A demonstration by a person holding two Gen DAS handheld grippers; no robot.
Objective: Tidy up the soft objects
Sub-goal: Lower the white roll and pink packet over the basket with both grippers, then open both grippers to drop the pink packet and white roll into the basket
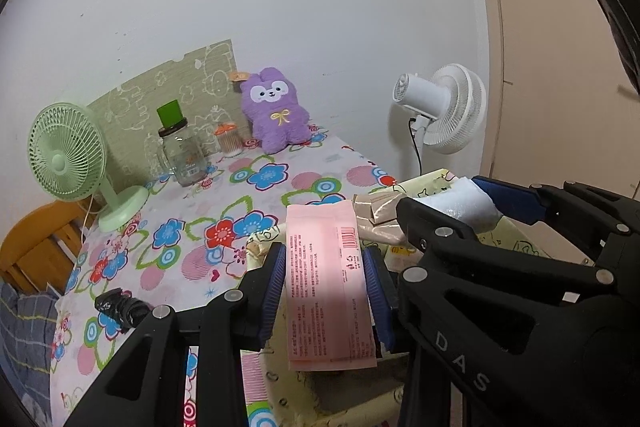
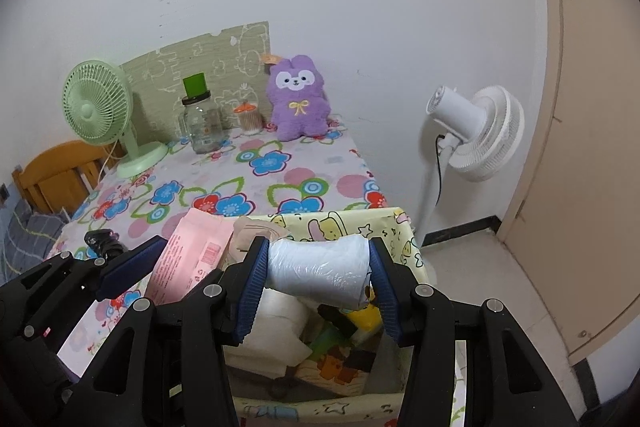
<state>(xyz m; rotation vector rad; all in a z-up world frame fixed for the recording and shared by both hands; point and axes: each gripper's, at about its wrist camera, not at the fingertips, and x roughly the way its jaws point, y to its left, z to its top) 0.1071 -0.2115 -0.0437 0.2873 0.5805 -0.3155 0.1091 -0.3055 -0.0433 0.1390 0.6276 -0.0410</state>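
Observation:
My left gripper (image 1: 326, 291) is shut on a pink packet (image 1: 326, 283) and holds it over the left edge of a yellow cartoon-print storage box (image 2: 384, 227). My right gripper (image 2: 316, 287) is shut on a white plastic-wrapped roll (image 2: 320, 273) above the open box; it also shows in the left wrist view (image 1: 460, 205). The pink packet also shows in the right wrist view (image 2: 188, 259). Inside the box lie a white roll (image 2: 280, 311), a beige packet (image 1: 376, 217) and colourful items. A purple plush bunny (image 2: 298, 99) sits against the wall at the back of the table.
The table has a floral cloth (image 2: 260, 171). On it stand a green desk fan (image 2: 100, 111), a glass jar with a green lid (image 2: 202, 123), a small swab jar (image 2: 250, 119) and a black object (image 1: 120, 307). A white floor fan (image 2: 476, 131) stands right; a wooden chair (image 2: 56, 171) left.

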